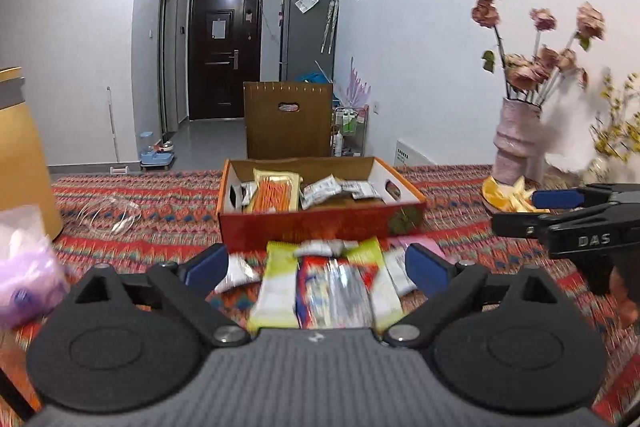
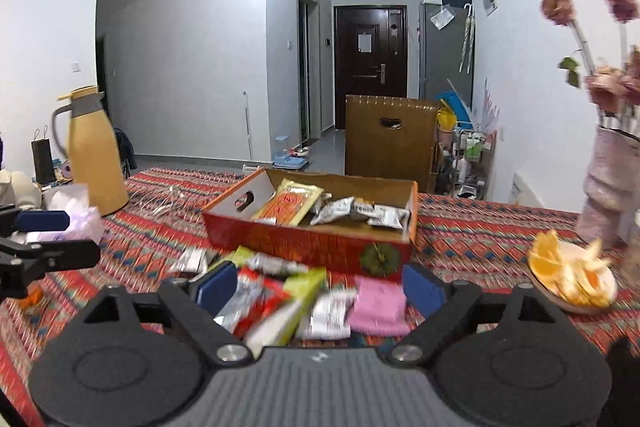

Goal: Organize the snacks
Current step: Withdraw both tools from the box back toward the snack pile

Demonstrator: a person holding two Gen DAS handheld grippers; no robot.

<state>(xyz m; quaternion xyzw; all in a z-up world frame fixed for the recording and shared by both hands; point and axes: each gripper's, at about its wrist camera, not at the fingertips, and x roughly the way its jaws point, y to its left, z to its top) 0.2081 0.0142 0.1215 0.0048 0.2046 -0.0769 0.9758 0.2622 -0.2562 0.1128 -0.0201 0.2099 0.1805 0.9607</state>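
A red cardboard box (image 1: pixel 320 223) (image 2: pixel 312 243) sits on the patterned tablecloth and holds an orange noodle pack (image 1: pixel 276 193) (image 2: pixel 290 205) and several small silver packets (image 1: pixel 322 189) (image 2: pixel 336 209). A loose pile of snack packets (image 1: pixel 332 287) (image 2: pixel 288 299) lies in front of the box, with a pink packet (image 2: pixel 378 303) at its right. My left gripper (image 1: pixel 316 267) is open and empty above the pile. My right gripper (image 2: pixel 320 287) is open and empty above the same pile; it also shows in the left wrist view (image 1: pixel 560 215).
A yellow thermos jug (image 2: pixel 94 155) and a purple plastic bag (image 1: pixel 24 267) stand at the left. A plate of orange slices (image 2: pixel 572 283) and a pink vase of dried roses (image 1: pixel 516 143) stand at the right. A clear glass item (image 1: pixel 106 215) lies left of the box.
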